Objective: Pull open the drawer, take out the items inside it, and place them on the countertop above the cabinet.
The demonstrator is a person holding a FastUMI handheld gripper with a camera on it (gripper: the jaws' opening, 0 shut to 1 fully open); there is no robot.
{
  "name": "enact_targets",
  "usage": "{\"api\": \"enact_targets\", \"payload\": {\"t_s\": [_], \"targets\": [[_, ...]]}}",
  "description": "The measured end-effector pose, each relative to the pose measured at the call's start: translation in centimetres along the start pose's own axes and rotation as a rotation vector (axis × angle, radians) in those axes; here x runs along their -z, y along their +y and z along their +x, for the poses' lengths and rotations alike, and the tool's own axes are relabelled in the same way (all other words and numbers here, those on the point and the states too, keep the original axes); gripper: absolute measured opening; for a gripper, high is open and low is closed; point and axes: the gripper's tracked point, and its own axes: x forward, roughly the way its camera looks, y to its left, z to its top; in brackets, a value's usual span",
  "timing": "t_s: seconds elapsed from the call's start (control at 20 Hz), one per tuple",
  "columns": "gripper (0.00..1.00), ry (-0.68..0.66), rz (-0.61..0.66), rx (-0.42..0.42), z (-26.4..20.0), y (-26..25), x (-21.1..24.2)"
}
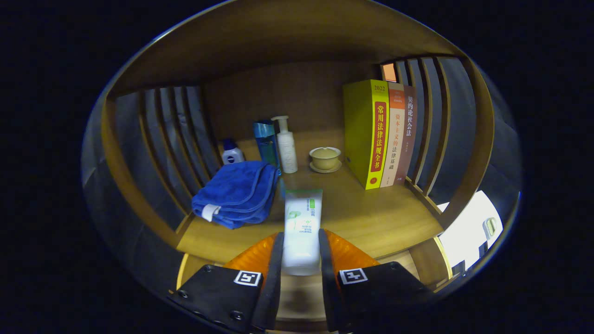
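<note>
My gripper (300, 250) is shut on a white tube with green print (302, 222), both fingers pressing its sides. The tube points forward, its far end above the wooden countertop (371, 218) inside the shelf. A folded blue towel (236, 192) lies just left of the tube. Beyond the fingers stand a white pump bottle (287, 146), a blue bottle (266, 141) and a small white bottle with a blue cap (231, 153). A lidded beige cup on a saucer (325, 158) sits to the right of the pump bottle.
Three upright books (383, 134), one yellow, lean against the slatted right side. Wooden slats (171, 134) close the left side and a wooden panel closes the back. A white object (468, 229) shows outside the shelf at the lower right.
</note>
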Motion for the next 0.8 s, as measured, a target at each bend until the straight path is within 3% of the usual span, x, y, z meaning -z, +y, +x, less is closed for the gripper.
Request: {"api": "enact_targets", "payload": {"t_s": [0.35, 0.65, 0.8], "targets": [[0.48, 0.051, -0.042, 0.028, 3.7, -0.2, 2.7], [0.48, 0.065, -0.002, 0.027, 5.0, 0.2, 4.4], [0.53, 0.064, -0.018, 0.032, 5.0, 0.5, 4.7]]}}
